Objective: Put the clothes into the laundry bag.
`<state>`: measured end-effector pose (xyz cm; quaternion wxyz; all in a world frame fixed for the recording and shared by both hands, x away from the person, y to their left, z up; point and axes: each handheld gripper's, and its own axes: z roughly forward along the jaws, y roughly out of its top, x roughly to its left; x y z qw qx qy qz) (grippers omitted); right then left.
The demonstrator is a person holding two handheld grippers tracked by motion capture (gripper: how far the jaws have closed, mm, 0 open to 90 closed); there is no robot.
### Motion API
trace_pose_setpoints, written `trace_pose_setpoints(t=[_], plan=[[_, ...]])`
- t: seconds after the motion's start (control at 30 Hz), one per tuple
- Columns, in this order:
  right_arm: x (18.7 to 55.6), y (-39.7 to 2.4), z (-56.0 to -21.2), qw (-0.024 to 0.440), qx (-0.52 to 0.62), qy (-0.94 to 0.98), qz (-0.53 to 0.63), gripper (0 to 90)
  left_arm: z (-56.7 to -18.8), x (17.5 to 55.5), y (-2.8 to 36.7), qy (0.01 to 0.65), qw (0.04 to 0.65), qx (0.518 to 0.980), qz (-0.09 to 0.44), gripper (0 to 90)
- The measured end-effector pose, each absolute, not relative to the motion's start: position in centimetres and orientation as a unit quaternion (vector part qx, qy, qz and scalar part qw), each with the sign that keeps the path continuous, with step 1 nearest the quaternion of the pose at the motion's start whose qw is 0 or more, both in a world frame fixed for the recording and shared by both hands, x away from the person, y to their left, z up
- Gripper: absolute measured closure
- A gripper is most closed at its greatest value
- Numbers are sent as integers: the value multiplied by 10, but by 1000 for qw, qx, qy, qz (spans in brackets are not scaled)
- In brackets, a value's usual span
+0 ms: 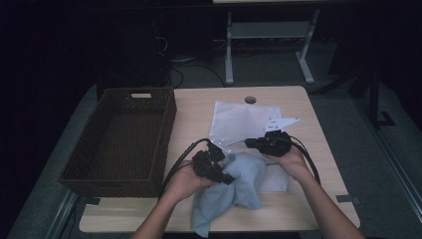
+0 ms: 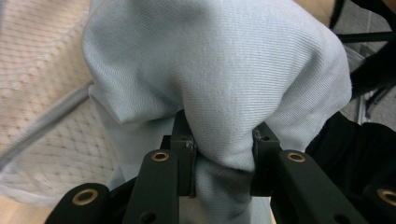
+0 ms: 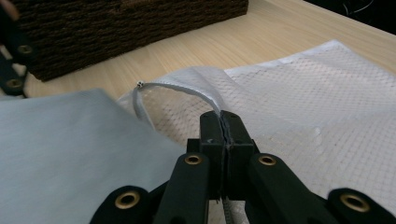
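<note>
Over table centre, left claw [image 2: 223,154] grips bunched blue cloth [image 2: 224,70]; right claw [image 3: 225,135] pinched tight on mesh bag [image 3: 327,116] edge.

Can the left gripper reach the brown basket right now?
Probably yes. The basket sits right beside the left gripper with bare table between them. But that gripper is shut on the blue cloth, so the cloth would come along.

Blue cloth [image 1: 234,189] covers mesh bag's [image 1: 244,122] near part; bunched cloth hides left tongs' [image 2: 223,156] pads.
</note>
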<state>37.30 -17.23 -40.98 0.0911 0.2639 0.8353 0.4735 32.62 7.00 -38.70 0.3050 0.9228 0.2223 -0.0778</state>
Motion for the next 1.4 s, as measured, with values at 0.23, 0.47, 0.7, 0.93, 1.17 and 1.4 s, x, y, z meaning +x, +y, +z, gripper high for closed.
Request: trace_pose_setpoints(t=[0.23, 0.47, 0.7, 0.93, 1.17, 1.4], plan=[[367, -172, -405, 89, 257, 836, 477, 882, -389, 338, 71, 251, 306, 916, -66, 698], [364, -171, -403, 89, 251, 836, 480, 882, -396, 346, 72, 285, 305, 907, -55, 698], [360, -167, -401, 88, 245, 838, 480, 882, -405, 349, 67, 296, 306, 904, -48, 697], [352, -162, -397, 83, 231, 841, 482, 882, -414, 354, 64, 310, 311, 897, -38, 697], [339, -160, -398, 72, 218, 849, 476, 880, -418, 359, 73, 343, 326, 881, -20, 697], [339, -160, -407, 67, 224, 856, 461, 850, -428, 359, 71, 345, 322, 881, -15, 694]])
